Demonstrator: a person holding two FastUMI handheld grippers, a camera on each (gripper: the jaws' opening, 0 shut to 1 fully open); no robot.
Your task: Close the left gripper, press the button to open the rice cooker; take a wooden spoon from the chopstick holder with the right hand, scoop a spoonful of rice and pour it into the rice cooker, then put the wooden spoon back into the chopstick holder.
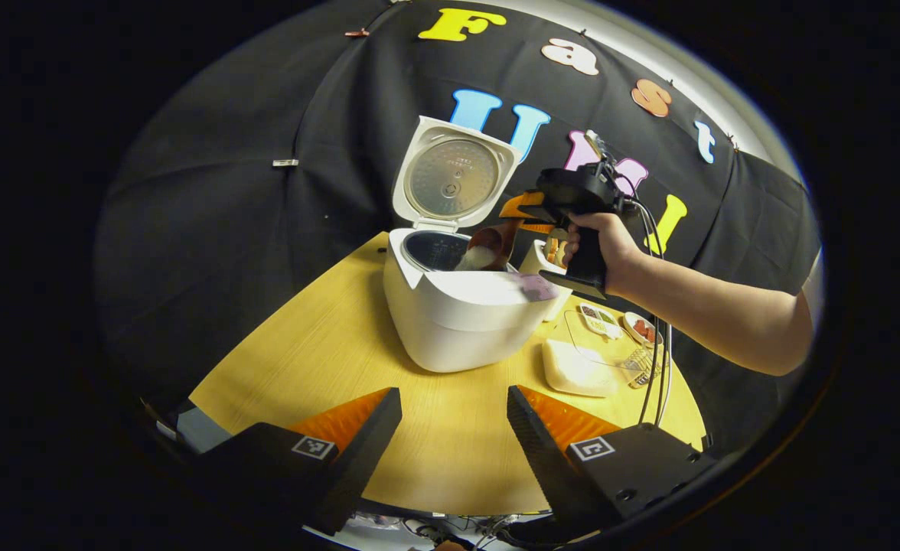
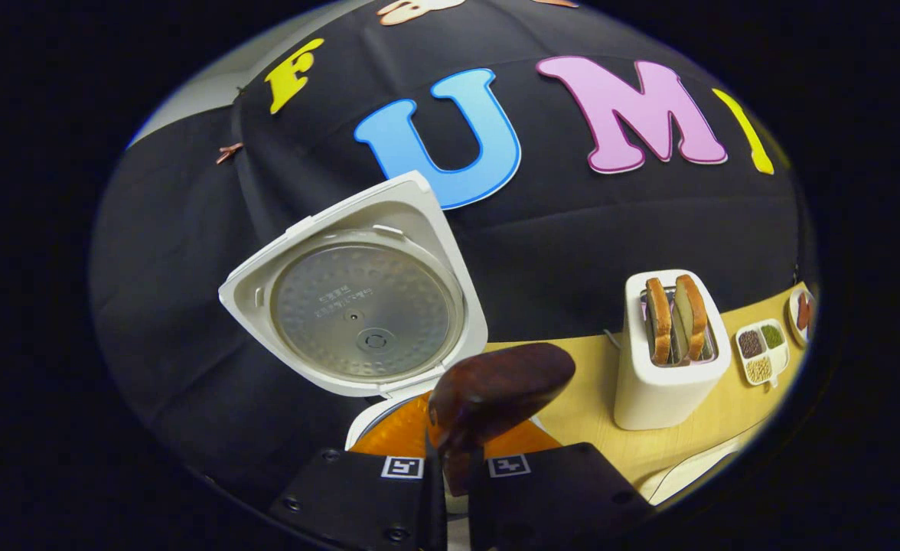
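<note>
Clamped between the right tool's (image 2: pixel 454 467) fingers, the dark wooden spoon (image 1: pixel 494 243) is tipping white rice into the open white rice cooker (image 1: pixel 458 306), its bowl hanging over the pot's rim, while the left tool (image 1: pixel 450 436) is waiting open and empty over the bench (image 1: pixel 327 352) in front of the cooker.

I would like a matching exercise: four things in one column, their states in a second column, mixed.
1. rice cooker lid
2. wooden spoon
3. toaster
4. left claw

a. open, holding nothing
b. raised upright
c. tipped over the pot, rice spilling out
d. holds two bread slices

Pairs: 1-b, 2-c, 3-d, 4-a
</note>
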